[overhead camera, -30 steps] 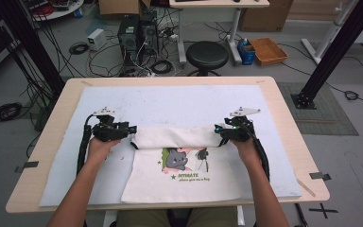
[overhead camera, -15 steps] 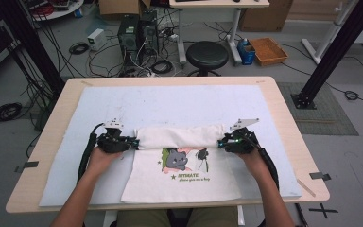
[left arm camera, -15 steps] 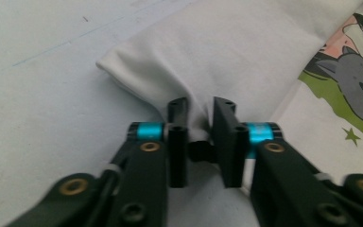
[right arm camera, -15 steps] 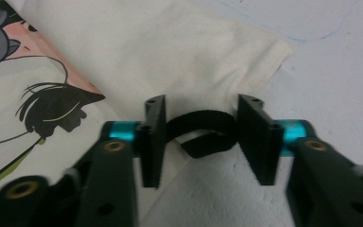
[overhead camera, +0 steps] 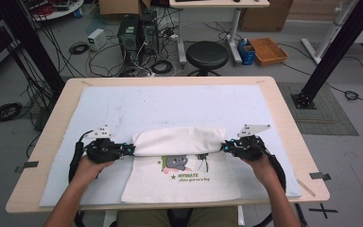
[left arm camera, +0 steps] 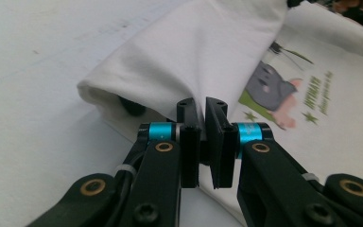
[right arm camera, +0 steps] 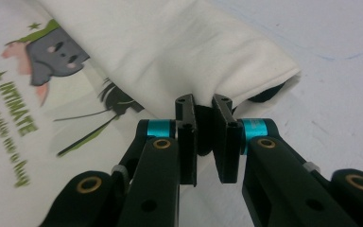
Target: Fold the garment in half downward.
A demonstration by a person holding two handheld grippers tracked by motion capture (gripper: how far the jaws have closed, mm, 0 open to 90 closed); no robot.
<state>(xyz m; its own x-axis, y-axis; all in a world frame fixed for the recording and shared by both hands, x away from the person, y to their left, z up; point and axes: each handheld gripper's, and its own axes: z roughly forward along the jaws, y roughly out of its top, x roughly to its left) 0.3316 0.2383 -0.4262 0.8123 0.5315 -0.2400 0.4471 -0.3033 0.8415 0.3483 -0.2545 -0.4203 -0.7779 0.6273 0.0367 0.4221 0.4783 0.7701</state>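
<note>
Both grippers — left gripper (overhead camera: 128, 150), right gripper (overhead camera: 225, 147) — clamp folded cloth (overhead camera: 179, 141).

The shirt (overhead camera: 179, 163) is white, its far part folded over plain; its near part carries a print of a grey cartoon animal with pink cheeks, green patches and stars, and green lettering beneath, with thin black lines beside it; the left claw (overhead camera: 130, 151) is black with a bright cyan band behind each jaw and brass-coloured rivets; the right claw (overhead camera: 223, 147) has the same colours; each bears a pale grey plate on top; the mat (overhead camera: 170, 104) is pale blue-white with faint marks; the tabletop (overhead camera: 283, 109) is light wood; the stool (overhead camera: 208, 53) on the far floor is black; the basket (overhead camera: 268, 49) at far right is orange-brown.
</note>
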